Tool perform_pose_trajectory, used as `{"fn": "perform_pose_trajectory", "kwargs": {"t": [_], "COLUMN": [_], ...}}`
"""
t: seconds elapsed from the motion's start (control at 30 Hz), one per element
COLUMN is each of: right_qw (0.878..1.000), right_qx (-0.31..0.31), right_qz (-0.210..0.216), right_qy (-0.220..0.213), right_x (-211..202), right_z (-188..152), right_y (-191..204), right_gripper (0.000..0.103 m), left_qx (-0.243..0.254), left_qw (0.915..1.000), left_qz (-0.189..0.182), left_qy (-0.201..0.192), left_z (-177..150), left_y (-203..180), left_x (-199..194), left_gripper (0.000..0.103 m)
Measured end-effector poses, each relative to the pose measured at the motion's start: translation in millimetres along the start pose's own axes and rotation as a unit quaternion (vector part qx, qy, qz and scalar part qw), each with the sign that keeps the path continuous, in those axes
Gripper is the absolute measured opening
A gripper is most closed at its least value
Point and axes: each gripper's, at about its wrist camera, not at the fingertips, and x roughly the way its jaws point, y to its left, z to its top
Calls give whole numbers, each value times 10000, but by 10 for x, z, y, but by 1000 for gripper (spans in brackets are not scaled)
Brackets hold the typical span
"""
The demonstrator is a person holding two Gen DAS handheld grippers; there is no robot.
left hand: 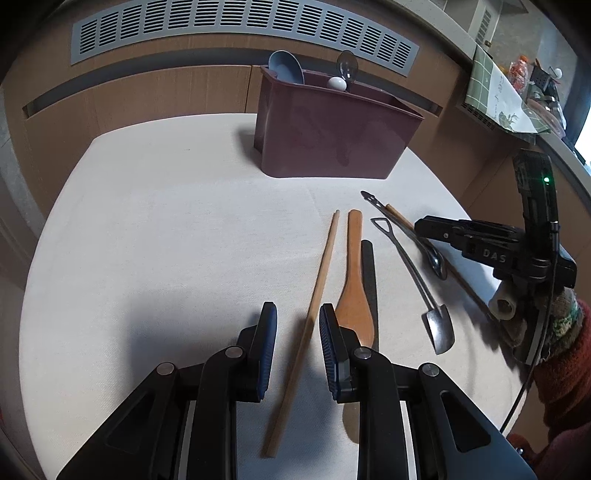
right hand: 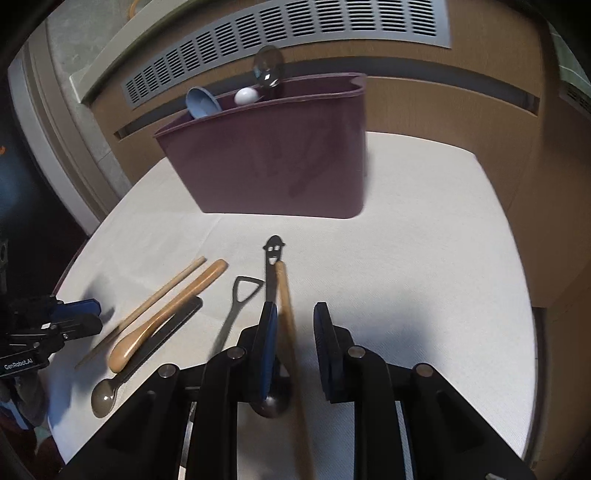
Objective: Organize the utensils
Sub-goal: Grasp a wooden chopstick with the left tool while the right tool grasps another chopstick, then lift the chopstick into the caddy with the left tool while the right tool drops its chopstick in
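Observation:
A maroon utensil bin (left hand: 332,140) (right hand: 273,166) stands at the back of the table and holds a blue spoon (left hand: 284,66) and a metal spoon (left hand: 347,64). My left gripper (left hand: 298,332) is open low over the cloth. One wooden chopstick (left hand: 317,295) runs between its fingers, beside a wooden spoon (left hand: 354,295). My right gripper (right hand: 295,317) (left hand: 421,227) has a gap between its pads. A second wooden chopstick (right hand: 286,314) lies in that gap against the left finger (right hand: 267,332). A smiley-handled spoon (right hand: 273,258) lies under the right gripper, a shovel-shaped spoon (right hand: 236,314) to its left.
A dark-handled spoon (right hand: 105,398) lies beside the wooden spoon (right hand: 166,314). The white tablecloth (left hand: 166,221) ends at wooden cabinets with a vent grille (left hand: 240,33). A red sleeve (left hand: 565,369) is at the right edge. A cluttered counter (left hand: 517,85) sits far right.

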Motion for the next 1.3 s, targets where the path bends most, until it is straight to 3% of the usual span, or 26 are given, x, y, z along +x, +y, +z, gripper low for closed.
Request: {"fn": "perform_pose_trajectory", "kwargs": {"t": [0.1, 0.27, 0.5, 0.77, 0.8, 0.87, 0.9, 1.0, 1.13, 1.3], "right_qw": [9987, 9976, 9987, 9980, 9981, 9981, 9980, 9975, 9966, 9951], "right_qx": [-243, -464, 62, 322, 306, 282, 272, 265, 252, 282], "right_qz": [-391, -460, -496, -441, -433, -417, -420, -425, -394, -312], "right_qy": [201, 234, 29, -303, -321, -365, -391, -502, -675, -896], "right_x": [123, 17, -329, -569, -568, -589, -588, -630, -725, -845], "right_z": [7, -88, -337, -358, -351, -338, -323, -300, -280, -240], "right_y": [65, 41, -246, -357, -341, -317, -310, -281, -250, -229], "right_gripper": [13, 5, 5, 5, 5, 5, 5, 5, 5, 5], "left_qx": [177, 528, 749, 587, 551, 634, 678, 660, 390, 184], "left_qw": [9998, 9979, 9955, 9957, 9957, 9951, 9949, 9956, 9989, 9967], "left_qz": [42, 32, 89, 44, 21, 55, 83, 73, -233, -493], "left_qy": [106, 376, 581, 719, 745, 752, 746, 665, 117, -618], "left_z": [16, 62, 191, 436, 486, 547, 571, 620, 670, 673], "left_y": [-22, -102, -193, -126, -122, -160, -180, -225, -237, -296], "left_x": [29, 126, 300, 498, 535, 593, 623, 623, 273, -203], "left_gripper": [25, 25, 25, 23, 21, 6, 6, 6, 6, 6]}}
